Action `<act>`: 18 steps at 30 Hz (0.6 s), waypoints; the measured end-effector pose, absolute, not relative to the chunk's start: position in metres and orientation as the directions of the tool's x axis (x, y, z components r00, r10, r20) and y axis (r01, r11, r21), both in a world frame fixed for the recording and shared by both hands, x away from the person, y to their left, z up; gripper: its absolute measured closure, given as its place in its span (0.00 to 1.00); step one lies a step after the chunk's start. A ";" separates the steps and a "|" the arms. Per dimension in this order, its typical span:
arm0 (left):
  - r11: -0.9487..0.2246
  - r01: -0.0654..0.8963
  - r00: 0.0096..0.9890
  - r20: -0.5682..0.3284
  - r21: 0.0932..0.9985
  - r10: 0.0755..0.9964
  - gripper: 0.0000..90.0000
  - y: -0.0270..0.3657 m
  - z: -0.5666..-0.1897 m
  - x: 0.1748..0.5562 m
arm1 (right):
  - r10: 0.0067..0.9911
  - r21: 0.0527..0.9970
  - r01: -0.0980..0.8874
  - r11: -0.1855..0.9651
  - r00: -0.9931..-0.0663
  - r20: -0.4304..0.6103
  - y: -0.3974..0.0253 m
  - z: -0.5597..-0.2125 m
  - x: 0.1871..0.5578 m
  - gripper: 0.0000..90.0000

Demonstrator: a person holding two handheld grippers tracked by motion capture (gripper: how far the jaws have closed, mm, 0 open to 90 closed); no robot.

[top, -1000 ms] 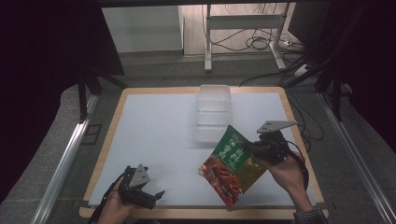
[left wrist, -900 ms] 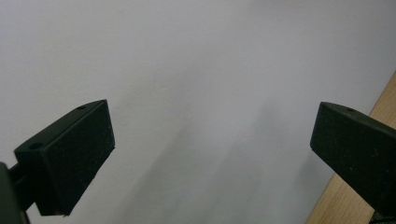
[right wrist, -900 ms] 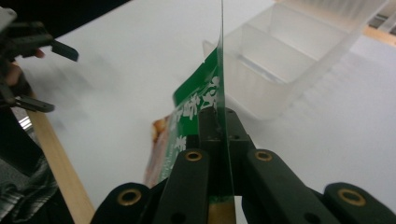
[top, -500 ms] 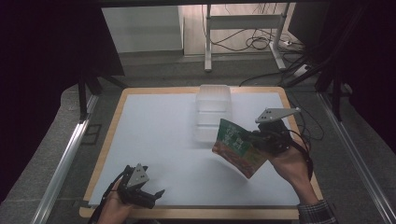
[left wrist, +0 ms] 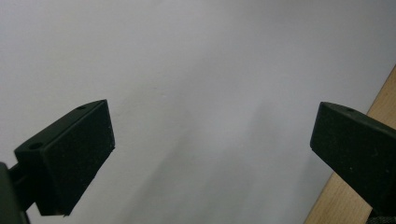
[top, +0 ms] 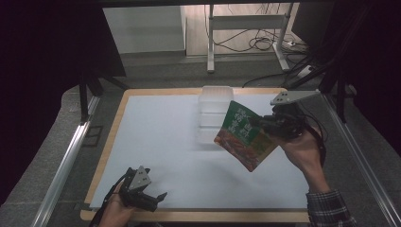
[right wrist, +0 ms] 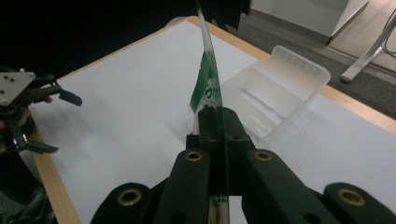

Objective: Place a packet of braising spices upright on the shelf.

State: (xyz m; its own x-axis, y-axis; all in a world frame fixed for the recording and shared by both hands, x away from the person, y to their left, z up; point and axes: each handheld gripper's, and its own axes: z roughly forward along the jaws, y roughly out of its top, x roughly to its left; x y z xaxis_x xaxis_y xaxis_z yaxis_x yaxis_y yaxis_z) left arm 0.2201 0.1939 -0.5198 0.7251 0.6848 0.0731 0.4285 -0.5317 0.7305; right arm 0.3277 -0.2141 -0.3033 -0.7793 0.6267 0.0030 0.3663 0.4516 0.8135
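A green food pouch (top: 243, 135) with a picture of a red dish hangs in the air over the right half of the white table (top: 156, 142), beside a clear plastic container (top: 212, 113). My right gripper (top: 265, 124) is shut on the pouch's right edge. In the right gripper view the pouch (right wrist: 208, 79) stands edge-on between the jaws (right wrist: 219, 122), with the clear container (right wrist: 273, 93) just behind it. My left gripper (top: 150, 196) rests open near the table's front left corner, holding nothing. The left gripper view has its pads (left wrist: 77, 156) wide apart over bare white surface.
The table has a wooden rim (top: 111, 137). A metal rail (top: 61, 165) runs along the left side. Behind the table, a stand's legs and cables (top: 250, 42) lie on the floor. The left gripper (right wrist: 28, 100) appears far off in the right gripper view.
My right gripper has lifted the pouch and carried it up and away from me, toward the clear container. The left gripper has stayed in place.
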 end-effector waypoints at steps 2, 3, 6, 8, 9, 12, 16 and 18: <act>-0.531 0.427 0.726 0.072 0.732 0.684 0.00 0.194 -0.520 0.220 | 0.628 0.818 0.363 0.447 -0.778 0.002 -0.214 -0.298 0.331 0.99; -0.535 0.425 0.727 0.076 0.730 0.682 0.00 0.194 -0.520 0.220 | 0.628 0.818 0.362 0.447 -0.778 0.001 -0.213 -0.296 0.332 0.99; -0.534 0.424 0.728 0.076 0.731 0.682 0.00 0.194 -0.519 0.220 | 0.635 0.819 0.353 0.453 -0.772 -0.018 -0.212 -0.289 0.338 0.99; -0.533 0.420 0.728 0.077 0.734 0.681 0.00 0.194 -0.519 0.220 | 0.639 0.821 0.347 0.453 -0.768 -0.027 -0.210 -0.285 0.342 0.99; -0.532 0.419 0.728 0.077 0.735 0.681 0.00 0.194 -0.519 0.220 | 0.642 0.822 0.347 0.453 -0.766 -0.030 -0.209 -0.282 0.345 0.99; -0.529 0.417 0.728 0.077 0.739 0.681 0.00 0.194 -0.518 0.220 | 0.648 0.828 0.344 0.443 -0.761 -0.031 -0.208 -0.276 0.352 0.99; -0.527 0.416 0.728 0.075 0.741 0.681 0.00 0.194 -0.518 0.219 | 0.654 0.835 0.342 0.431 -0.756 -0.028 -0.206 -0.267 0.363 0.99; -0.527 0.416 0.728 0.076 0.741 0.681 0.00 0.194 -0.518 0.219 | 0.654 0.838 0.340 0.426 -0.756 -0.026 -0.204 -0.264 0.368 0.99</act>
